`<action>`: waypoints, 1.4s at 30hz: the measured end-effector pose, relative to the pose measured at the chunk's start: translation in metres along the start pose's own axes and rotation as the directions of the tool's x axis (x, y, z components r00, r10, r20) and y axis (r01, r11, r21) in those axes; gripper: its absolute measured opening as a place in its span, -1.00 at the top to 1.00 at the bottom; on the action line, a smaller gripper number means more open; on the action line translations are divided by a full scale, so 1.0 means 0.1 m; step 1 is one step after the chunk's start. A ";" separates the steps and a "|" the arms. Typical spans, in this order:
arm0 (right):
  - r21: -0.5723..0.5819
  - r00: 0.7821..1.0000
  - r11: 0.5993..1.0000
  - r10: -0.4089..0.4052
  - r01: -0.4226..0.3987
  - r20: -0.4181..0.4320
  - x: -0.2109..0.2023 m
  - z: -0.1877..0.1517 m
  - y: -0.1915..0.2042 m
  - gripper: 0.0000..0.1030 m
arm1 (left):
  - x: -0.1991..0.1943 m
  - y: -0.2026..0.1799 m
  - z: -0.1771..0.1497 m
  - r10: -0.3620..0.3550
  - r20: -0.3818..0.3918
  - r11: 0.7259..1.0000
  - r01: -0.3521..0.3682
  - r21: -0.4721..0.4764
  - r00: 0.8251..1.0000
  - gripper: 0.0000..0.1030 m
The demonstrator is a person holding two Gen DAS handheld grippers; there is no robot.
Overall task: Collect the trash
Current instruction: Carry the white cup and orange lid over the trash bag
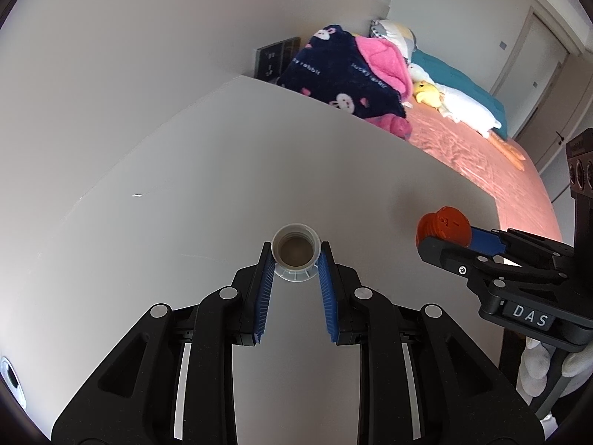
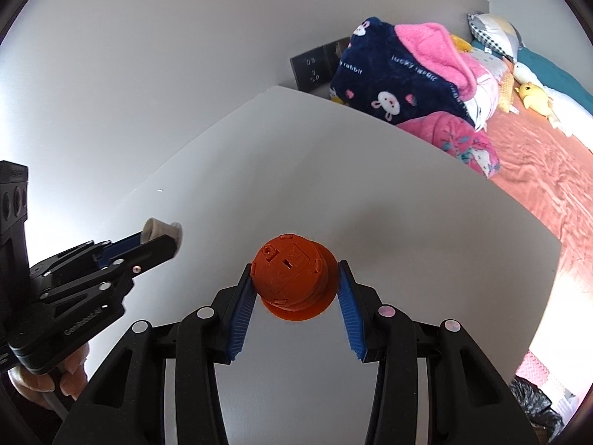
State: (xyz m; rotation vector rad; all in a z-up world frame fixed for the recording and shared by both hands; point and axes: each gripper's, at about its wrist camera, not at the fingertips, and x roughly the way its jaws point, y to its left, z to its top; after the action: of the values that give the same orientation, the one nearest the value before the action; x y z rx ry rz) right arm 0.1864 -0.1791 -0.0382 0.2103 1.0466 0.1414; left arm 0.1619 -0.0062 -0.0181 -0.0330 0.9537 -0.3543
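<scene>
**Both tongs loaded above the worktop**

My left tongs (image 1: 295, 256) are clenched on a white bottle neck piece (image 1: 295, 249), open mouth facing up at my camera, brownish inside. The blue pads (image 1: 266, 289) press on its sides, just above the flared collar. In the right wrist view the same piece (image 2: 161, 230) shows side-on, sticking out past the tip of the left tongs (image 2: 163, 239).

My right tongs (image 2: 294, 278) are grasping an orange plastic cap-like part (image 2: 292, 278), round, ribbed on the side, with a wider flange at the bottom and small notches on its flat top. Both blue pads (image 2: 241, 315) touch its flanks. From the left wrist view the orange part (image 1: 443, 226) sits at the end of the right tongs (image 1: 444, 239), well apart from the white piece.

Both items hang over the bare white worktop (image 1: 185, 204), clear of its surface as far as I can tell: the orange part toward the right edge, the white piece nearer the middle.

Beyond the worktop's far right edge lies a bed (image 1: 481, 155) with a salmon sheet, a navy rabbit-print blanket (image 1: 333, 74) with pink lining, and a yellow plush toy (image 1: 426, 92). A dark socket panel (image 2: 315, 66) sits on the wall past the far corner.

Fingers (image 2: 70, 374) of my left hand show under the left tongs' handle.
</scene>
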 end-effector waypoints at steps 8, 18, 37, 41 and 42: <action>0.004 0.999 1.000 0.001 -0.001 0.035 -0.42 -0.18 -0.06 0.13 | -0.12 -0.36 -0.02 -0.043 0.005 0.998 0.042 0.043 0.999 0.54; 0.022 0.998 1.000 -0.016 0.014 0.057 -0.82 -0.43 -0.22 0.13 | -0.22 -0.81 -0.09 -0.088 -0.009 0.990 0.088 0.112 0.996 0.54; 0.102 0.994 0.993 -0.062 0.053 0.090 -1.41 -0.88 -0.60 0.13 | -0.31 -1.51 -0.27 -0.161 -0.044 0.959 0.167 0.227 0.986 0.54; 0.122 0.992 0.990 -0.079 0.067 0.100 -1.53 -0.97 -0.69 0.13 | -0.32 -1.66 -0.32 -0.180 -0.053 0.950 0.188 0.251 0.982 0.54; 0.125 0.992 0.990 -0.082 0.069 0.101 -1.55 -0.99 -0.70 0.13 | -0.32 -1.70 -0.33 -0.186 -0.056 0.947 0.194 0.256 0.981 0.54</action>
State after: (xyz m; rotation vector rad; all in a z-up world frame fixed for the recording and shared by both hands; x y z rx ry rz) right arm 0.0252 -0.2699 0.0274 0.2848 0.9566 -0.0018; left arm 0.0702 -0.1521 0.0191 0.1222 0.9303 -0.6591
